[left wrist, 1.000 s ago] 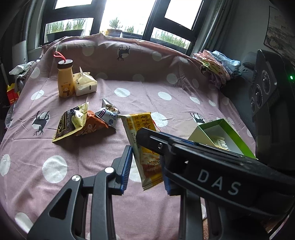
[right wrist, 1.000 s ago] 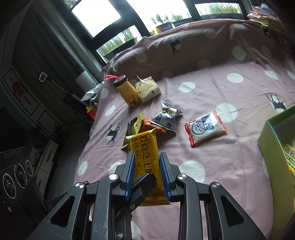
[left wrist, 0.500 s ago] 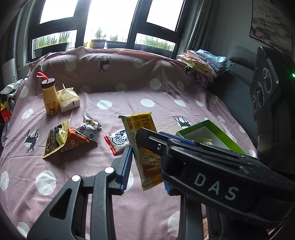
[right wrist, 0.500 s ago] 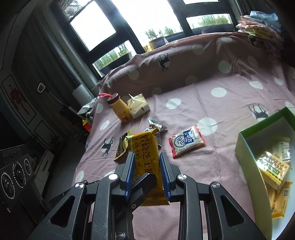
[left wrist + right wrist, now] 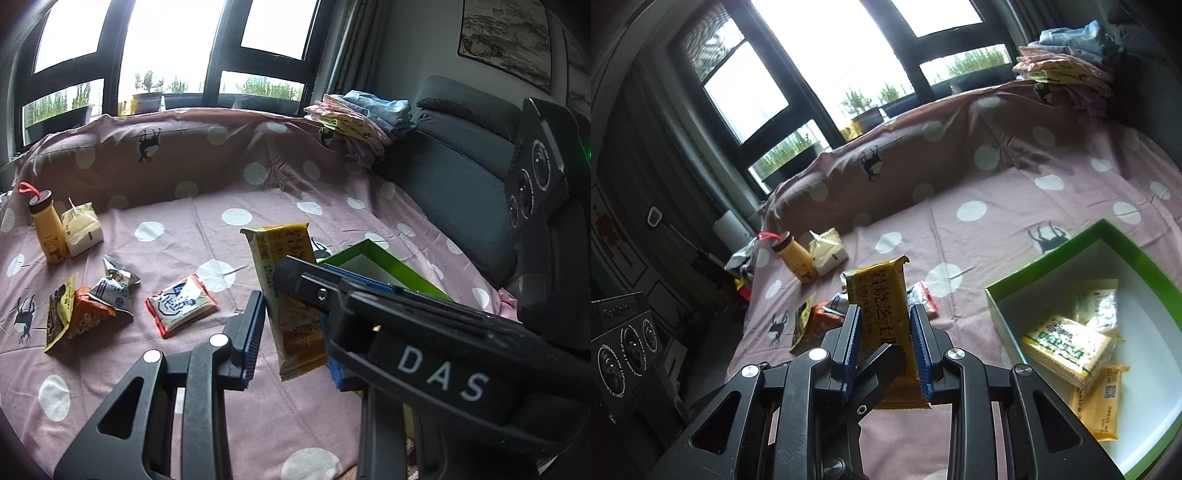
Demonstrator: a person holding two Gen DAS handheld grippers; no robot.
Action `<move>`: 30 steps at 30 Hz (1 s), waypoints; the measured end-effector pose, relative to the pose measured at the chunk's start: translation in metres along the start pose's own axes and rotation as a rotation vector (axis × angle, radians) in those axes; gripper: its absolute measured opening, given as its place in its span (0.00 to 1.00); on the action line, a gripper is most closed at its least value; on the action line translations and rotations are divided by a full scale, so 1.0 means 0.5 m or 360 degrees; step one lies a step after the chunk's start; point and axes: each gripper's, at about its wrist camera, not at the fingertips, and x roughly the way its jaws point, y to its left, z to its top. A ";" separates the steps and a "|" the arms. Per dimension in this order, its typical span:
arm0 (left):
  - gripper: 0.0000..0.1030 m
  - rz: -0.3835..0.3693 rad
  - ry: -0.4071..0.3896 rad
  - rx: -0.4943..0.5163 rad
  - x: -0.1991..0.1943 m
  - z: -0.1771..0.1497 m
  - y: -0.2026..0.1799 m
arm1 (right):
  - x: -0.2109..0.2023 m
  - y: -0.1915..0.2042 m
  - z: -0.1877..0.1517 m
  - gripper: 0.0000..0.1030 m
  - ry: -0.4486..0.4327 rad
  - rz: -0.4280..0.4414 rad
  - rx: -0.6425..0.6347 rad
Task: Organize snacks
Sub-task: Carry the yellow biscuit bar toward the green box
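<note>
A yellow snack packet (image 5: 288, 295) (image 5: 882, 295) hangs above the pink spotted bed cover, held by both grippers at once. In the left wrist view my left gripper (image 5: 295, 332) has its blue pads on either side of the packet, and a finger (image 5: 369, 314) of the right gripper crosses in front. In the right wrist view my right gripper (image 5: 885, 314) is shut on the packet's lower half, with a left finger (image 5: 882, 365) lying over it. An open green box (image 5: 369, 247) (image 5: 1052, 258) to the right holds several snack packets (image 5: 1067, 347).
On the cover lie a red-and-white packet (image 5: 181, 304), a pile of small packets (image 5: 92, 299), a yellow bottle (image 5: 46, 225) and a cream carton (image 5: 81, 229). Folded clothes (image 5: 365, 114) sit at the back right beside a dark sofa (image 5: 461, 166).
Both grippers have carried the yellow packet to the right and a little up. The green box has come closer and shows its contents. The bottle and loose packets have slid left.
</note>
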 end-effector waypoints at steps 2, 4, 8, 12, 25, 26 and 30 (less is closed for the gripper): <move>0.28 -0.0024 0.0008 0.0024 0.013 0.005 -0.017 | -0.009 -0.020 0.003 0.30 -0.0016 -0.0024 0.0030; 0.28 -0.0041 0.0012 0.0053 0.027 0.009 -0.034 | -0.016 -0.041 0.006 0.30 -0.0030 -0.0042 0.0066; 0.28 -0.0094 0.0036 0.0083 0.055 0.015 -0.066 | -0.034 -0.077 0.011 0.30 -0.0068 -0.0088 0.0125; 0.28 -0.0145 0.0067 0.0121 0.079 0.016 -0.094 | -0.050 -0.109 0.012 0.30 -0.0092 -0.0157 0.0167; 0.28 -0.0300 0.0167 0.0190 0.140 0.016 -0.158 | -0.080 -0.188 0.010 0.30 -0.0128 -0.0324 0.0315; 0.28 -0.0305 0.0176 0.0192 0.144 0.015 -0.161 | -0.081 -0.193 0.010 0.30 -0.0127 -0.0332 0.0324; 0.28 -0.0331 0.0217 0.0201 0.162 0.013 -0.173 | -0.080 -0.213 0.008 0.30 -0.0110 -0.0371 0.0360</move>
